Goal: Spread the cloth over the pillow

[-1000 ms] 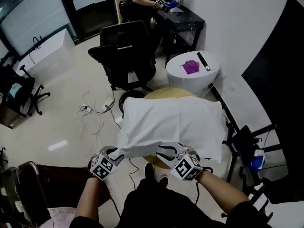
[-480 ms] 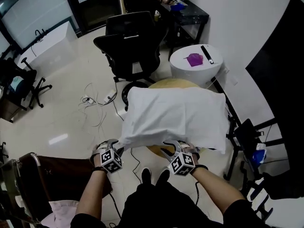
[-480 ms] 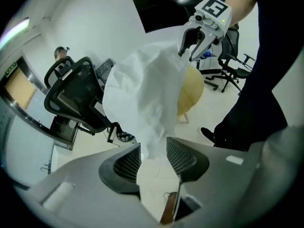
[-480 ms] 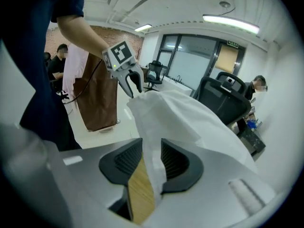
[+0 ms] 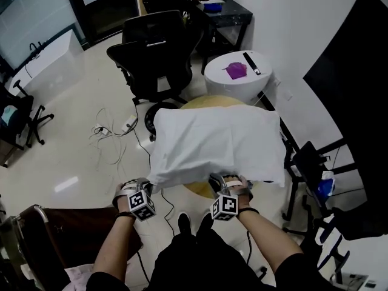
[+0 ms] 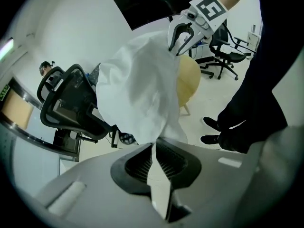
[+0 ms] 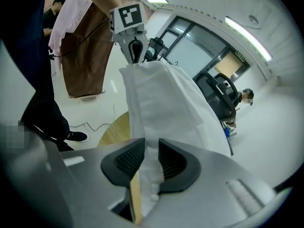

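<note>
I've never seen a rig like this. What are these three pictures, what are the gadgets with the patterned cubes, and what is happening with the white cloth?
There is no robot here: a person holds a hand-worked gripper in each hand. One picture comes from a camera on the person's head, looking down. The other two come from cameras riding on the grippers, looking along their jaws. A pillow lies on a round wooden table, with a white cloth draped over it. The left gripper and right gripper each pinch the cloth's near edge. Both pairs of jaws have just been closing, with cloth between them.
</note>
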Action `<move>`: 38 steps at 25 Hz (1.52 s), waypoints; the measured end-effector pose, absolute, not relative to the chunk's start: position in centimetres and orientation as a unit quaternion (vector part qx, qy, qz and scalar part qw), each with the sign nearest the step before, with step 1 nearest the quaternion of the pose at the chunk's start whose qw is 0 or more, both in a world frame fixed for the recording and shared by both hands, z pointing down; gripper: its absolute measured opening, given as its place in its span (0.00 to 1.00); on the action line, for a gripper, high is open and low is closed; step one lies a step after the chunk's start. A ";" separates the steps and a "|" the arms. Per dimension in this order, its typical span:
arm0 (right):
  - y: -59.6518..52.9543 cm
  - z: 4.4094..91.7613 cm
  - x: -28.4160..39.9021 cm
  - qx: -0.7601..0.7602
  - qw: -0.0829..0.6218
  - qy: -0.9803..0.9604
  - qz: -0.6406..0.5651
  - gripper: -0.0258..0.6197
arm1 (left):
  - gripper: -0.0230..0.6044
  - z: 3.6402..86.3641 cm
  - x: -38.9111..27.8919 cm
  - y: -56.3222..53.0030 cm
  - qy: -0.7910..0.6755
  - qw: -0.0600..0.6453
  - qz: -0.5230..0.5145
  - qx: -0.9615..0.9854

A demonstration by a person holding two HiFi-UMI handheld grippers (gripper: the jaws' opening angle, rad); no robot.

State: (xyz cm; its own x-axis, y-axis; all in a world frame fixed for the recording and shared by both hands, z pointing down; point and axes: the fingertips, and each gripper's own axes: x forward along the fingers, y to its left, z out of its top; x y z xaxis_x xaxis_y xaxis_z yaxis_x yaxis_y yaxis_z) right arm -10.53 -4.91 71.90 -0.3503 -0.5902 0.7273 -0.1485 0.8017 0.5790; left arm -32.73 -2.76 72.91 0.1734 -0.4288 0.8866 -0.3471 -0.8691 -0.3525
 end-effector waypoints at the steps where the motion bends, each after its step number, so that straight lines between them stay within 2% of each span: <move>1: -5.1 72.0 -10.4 0.236 0.525 -0.787 -0.221 0.17 | 0.04 72.8 -32.7 -2.8 0.254 0.036 -0.590 -0.766; 5: -5.0 71.4 -10.3 0.241 0.529 -0.782 -0.225 0.06 | 0.04 72.6 -32.6 -2.8 0.258 0.041 -0.580 -0.771; 16: -0.9 66.5 -11.9 0.236 0.475 -0.820 -0.217 0.05 | 0.05 68.8 -34.7 0.4 0.251 0.077 -0.573 -0.776; 22: 0.7 67.4 -11.0 0.219 0.489 -0.816 -0.215 0.05 | 0.05 69.9 -33.7 4.5 0.189 0.079 -0.582 -0.787; 27: 0.7 69.4 -10.1 0.210 0.500 -0.813 -0.212 0.05 | 0.05 73.1 -31.8 7.9 0.143 0.048 -0.580 -0.801; 33: 0.4 69.3 -10.4 0.206 0.506 -0.812 -0.206 0.05 | 0.05 73.2 -33.9 3.4 0.264 0.014 -0.554 -0.790; 35: 0.4 68.7 -10.4 0.209 0.502 -0.814 -0.207 0.05 | 0.20 72.8 -34.7 1.7 0.288 0.012 -0.551 -0.783; 38: 0.5 68.4 -10.0 0.213 0.497 -0.815 -0.210 0.05 | 0.32 73.0 -35.1 -0.1 0.291 0.017 -0.556 -0.779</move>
